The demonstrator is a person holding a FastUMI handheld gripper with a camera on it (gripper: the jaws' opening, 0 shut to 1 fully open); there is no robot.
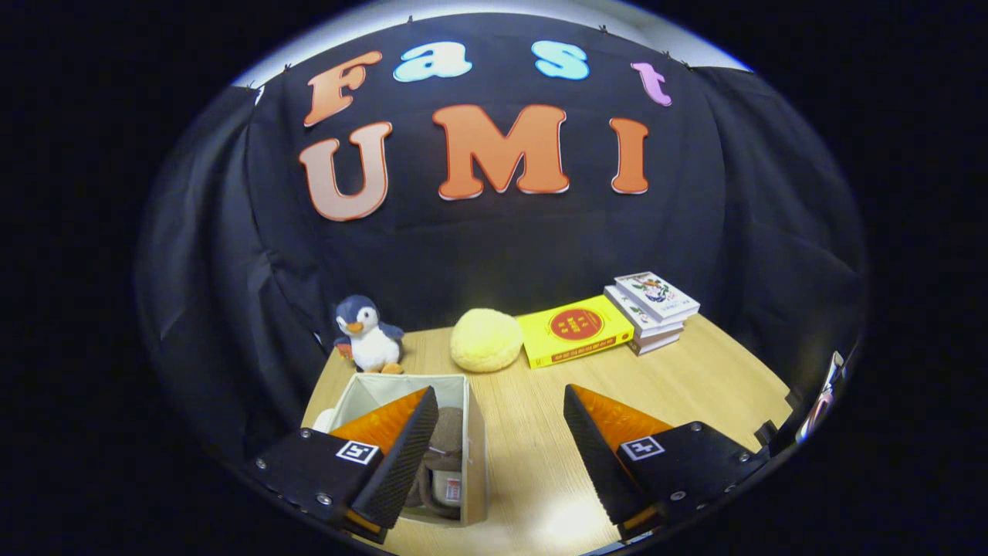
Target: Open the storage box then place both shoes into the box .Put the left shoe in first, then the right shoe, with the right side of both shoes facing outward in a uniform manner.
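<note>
Storage box (475, 432) on wooden table (679, 378)

Light wood-grain tabletop (695, 371) with bright glare patch near front edge. Black cloth booth wall (502, 255) draped behind and around both sides, hanging in folds, pinned along top; pale ceiling strip (463, 11) above it. Against wall on tabletop: small blue-and-white plush penguin (368, 333), round pale-yellow fluffy ball (486, 340) beside flat yellow book with red circle (575, 330), then short stack of white-covered books (652, 310) just beside that.
</note>
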